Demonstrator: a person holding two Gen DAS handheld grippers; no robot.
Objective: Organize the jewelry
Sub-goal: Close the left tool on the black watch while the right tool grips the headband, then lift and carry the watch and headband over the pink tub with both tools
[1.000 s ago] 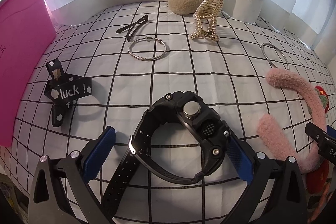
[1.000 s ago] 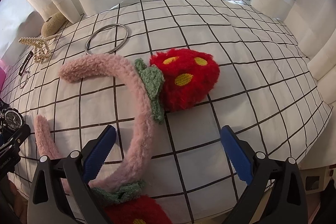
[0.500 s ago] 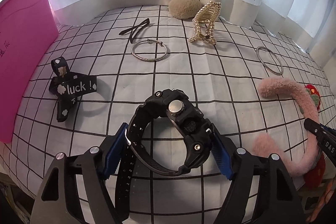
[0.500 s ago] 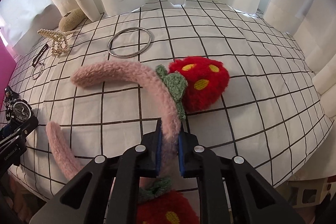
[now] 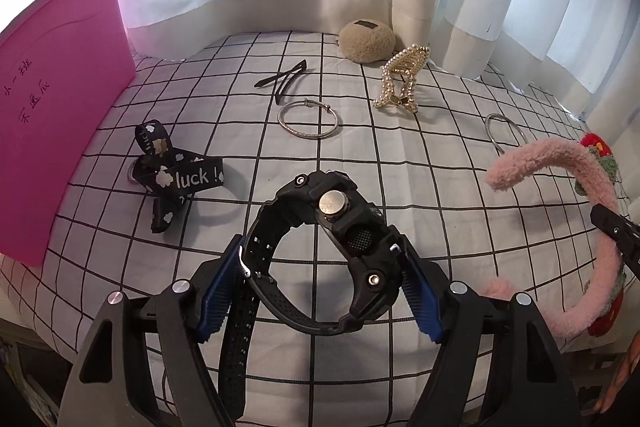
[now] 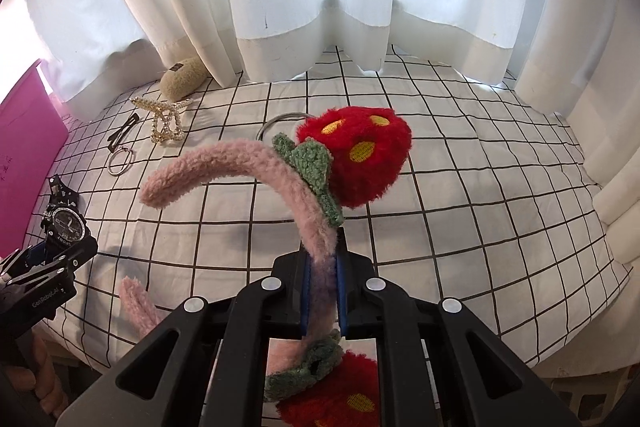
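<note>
My left gripper (image 5: 320, 291) is shut on a black sport watch (image 5: 340, 239) and holds it above the checked cloth; the watch also shows in the right wrist view (image 6: 66, 225). My right gripper (image 6: 322, 287) is shut on the band of a fluffy pink headband (image 6: 256, 163) with red strawberry puffs (image 6: 360, 155), lifted off the cloth. The headband also shows at the right of the left wrist view (image 5: 560, 163).
On the cloth lie a black "luck!" ribbon (image 5: 176, 175), a silver hoop (image 5: 308, 121), a black hair clip (image 5: 284, 81), a pearl claw clip (image 5: 400, 79), a beige puff (image 5: 366, 41) and a metal ring (image 5: 504, 131). A pink box (image 5: 52, 131) stands at left. Curtains hang behind.
My left gripper closed on the watch and raised it. My right gripper closed on the headband band and lifted it, so one strawberry and the band's end now hang in the air.
</note>
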